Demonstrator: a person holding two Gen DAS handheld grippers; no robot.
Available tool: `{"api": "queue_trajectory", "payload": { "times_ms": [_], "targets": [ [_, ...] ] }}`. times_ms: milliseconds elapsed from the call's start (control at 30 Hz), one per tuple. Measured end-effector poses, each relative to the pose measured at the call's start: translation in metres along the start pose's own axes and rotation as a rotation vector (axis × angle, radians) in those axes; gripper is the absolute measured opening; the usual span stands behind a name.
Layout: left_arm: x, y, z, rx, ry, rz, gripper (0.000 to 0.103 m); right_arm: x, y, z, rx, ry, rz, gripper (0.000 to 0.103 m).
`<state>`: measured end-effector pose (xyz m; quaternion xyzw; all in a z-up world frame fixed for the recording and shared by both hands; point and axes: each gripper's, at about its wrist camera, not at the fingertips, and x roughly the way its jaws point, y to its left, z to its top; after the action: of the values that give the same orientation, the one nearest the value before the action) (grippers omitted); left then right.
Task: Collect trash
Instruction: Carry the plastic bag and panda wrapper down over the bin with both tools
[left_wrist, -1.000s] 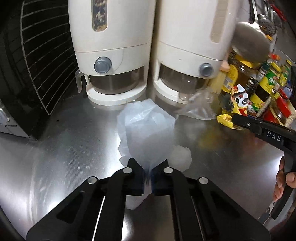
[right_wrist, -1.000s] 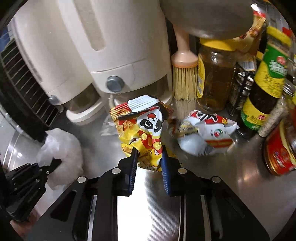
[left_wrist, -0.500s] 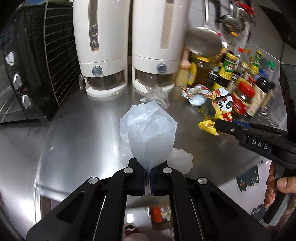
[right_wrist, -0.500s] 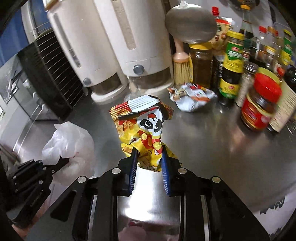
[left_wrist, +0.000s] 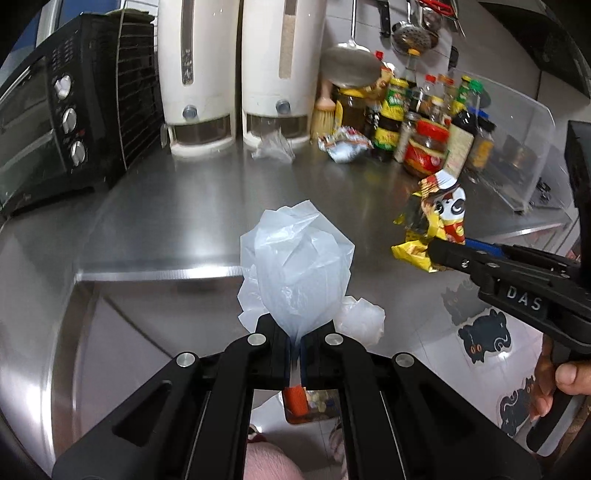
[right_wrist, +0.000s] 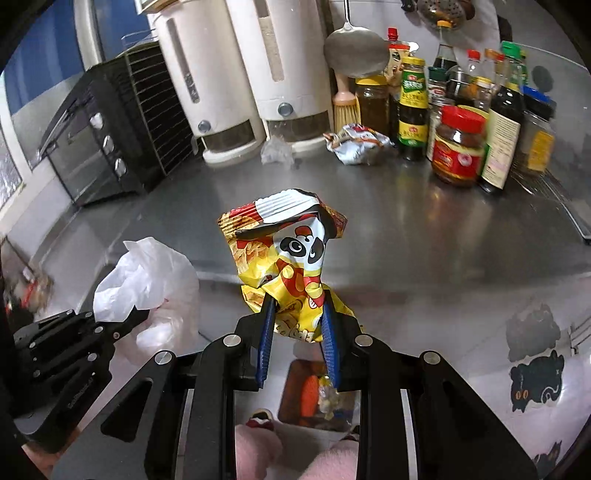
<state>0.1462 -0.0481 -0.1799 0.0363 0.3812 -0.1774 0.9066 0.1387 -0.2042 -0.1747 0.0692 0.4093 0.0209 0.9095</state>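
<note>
Below both hand-held grippers, bin (right_wrist: 317, 395) with orange and yellow trash.

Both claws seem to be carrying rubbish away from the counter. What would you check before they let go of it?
1. Left gripper shut on the white plastic bag: ok, the bag's neck is pinched between the jaws.
2. Right gripper shut on the panda snack wrapper: ok, though only the lower edge is held.
3. Both loads off the steel counter: ok, they hang past its front edge.
4. Bin below the grippers: ok, an open container with trash shows beneath them, partly hidden.
5. Exact line-up of each load over the bin: cannot tell.
6. Trash left behind: not ok, a silver wrapper and clear plastic scrap lie by the white dispensers.
</note>
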Motion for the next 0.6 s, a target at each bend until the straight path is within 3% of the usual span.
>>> {"api": "queue_trajectory", "payload": {
  "times_ms": [267,600],
  "targets": [
    [0.014,-0.008,-0.066,-0.009,0.049,-0.021,0.002,0.018,-0.015,-0.070,0.029,0.079,-0.005,0.025],
    [0.077,-0.018,-0.125,-0.004,0.160,-0.030,0.002,0.081,-0.036,-0.132,0.077,0.207,-0.014,0.025]
  ]
}}
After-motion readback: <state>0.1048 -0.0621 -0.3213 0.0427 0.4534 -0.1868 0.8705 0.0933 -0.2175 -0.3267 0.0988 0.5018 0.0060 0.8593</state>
